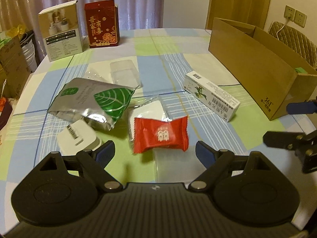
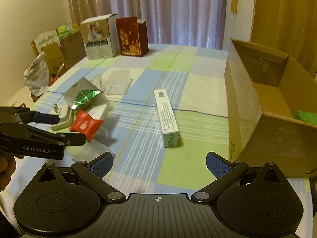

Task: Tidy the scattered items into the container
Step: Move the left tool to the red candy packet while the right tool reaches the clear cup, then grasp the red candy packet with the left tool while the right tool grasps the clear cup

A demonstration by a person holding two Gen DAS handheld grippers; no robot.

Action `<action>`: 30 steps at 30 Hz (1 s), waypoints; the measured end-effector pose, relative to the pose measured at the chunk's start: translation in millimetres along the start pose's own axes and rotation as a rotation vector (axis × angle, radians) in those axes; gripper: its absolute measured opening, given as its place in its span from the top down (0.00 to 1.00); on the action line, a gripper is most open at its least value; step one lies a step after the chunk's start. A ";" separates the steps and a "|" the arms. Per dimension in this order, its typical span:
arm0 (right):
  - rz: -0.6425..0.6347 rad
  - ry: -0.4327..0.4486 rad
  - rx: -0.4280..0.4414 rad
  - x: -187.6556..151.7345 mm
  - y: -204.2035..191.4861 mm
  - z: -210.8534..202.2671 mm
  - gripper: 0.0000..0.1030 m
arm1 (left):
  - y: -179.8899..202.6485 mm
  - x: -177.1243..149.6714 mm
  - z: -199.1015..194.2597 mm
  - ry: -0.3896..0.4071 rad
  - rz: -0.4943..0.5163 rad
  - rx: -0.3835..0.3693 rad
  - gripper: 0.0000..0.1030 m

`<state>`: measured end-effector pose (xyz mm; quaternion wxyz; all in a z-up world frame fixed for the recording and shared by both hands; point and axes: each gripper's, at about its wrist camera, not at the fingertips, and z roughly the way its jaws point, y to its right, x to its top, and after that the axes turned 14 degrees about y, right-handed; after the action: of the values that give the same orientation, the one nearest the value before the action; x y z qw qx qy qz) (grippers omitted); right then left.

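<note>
The red candy packet (image 1: 160, 134) lay on a clear plastic wrapper holding something white (image 1: 146, 111), toward the near side of the table (image 1: 198, 45), just ahead of the left tool (image 1: 155, 151), whose blue-padded fingers stood spread and empty. Beside it to the left sat a white plug adapter (image 1: 76, 137), partly under a silver pouch with a green leaf (image 1: 93, 101); behind that lay a clear plastic tray (image 1: 123, 72). A long white carton (image 1: 211, 95) lay between this cluster and the open cardboard box (image 1: 255, 67) along the table's right edge.

The right wrist view looked into the cardboard box (image 2: 277, 99), showing a green item (image 2: 306, 116) on its floor, barely glimpsed from the left. The right tool (image 2: 159, 163) hovered near the box's front corner, fingers spread, holding nothing. Two upright boxes, one white (image 1: 60, 31) and one dark red (image 1: 102, 24), stood at the far left corner.
</note>
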<state>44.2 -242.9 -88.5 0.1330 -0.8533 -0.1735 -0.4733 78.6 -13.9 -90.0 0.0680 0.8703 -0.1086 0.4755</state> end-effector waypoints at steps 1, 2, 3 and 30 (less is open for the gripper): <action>0.002 -0.005 -0.001 -0.9 1.4 3.8 0.00 | 1.2 0.0 3.7 -0.001 0.006 -0.001 0.20; 0.003 -0.009 -0.002 -2.0 2.8 7.2 0.00 | 1.9 0.1 8.3 -0.005 0.008 -0.003 0.23; 0.005 -0.013 -0.003 -2.7 4.1 10.5 0.00 | 2.0 -0.2 12.3 -0.012 0.008 -0.003 0.26; -0.079 -0.082 0.213 -13.8 -52.1 49.3 0.00 | -43.3 -18.8 -24.8 -0.034 -0.042 0.065 0.58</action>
<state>53.0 -178.8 -122.5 0.1969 -0.8455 -0.2617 -0.4217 59.6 35.8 -93.2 0.0478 0.8820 -0.0761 0.4626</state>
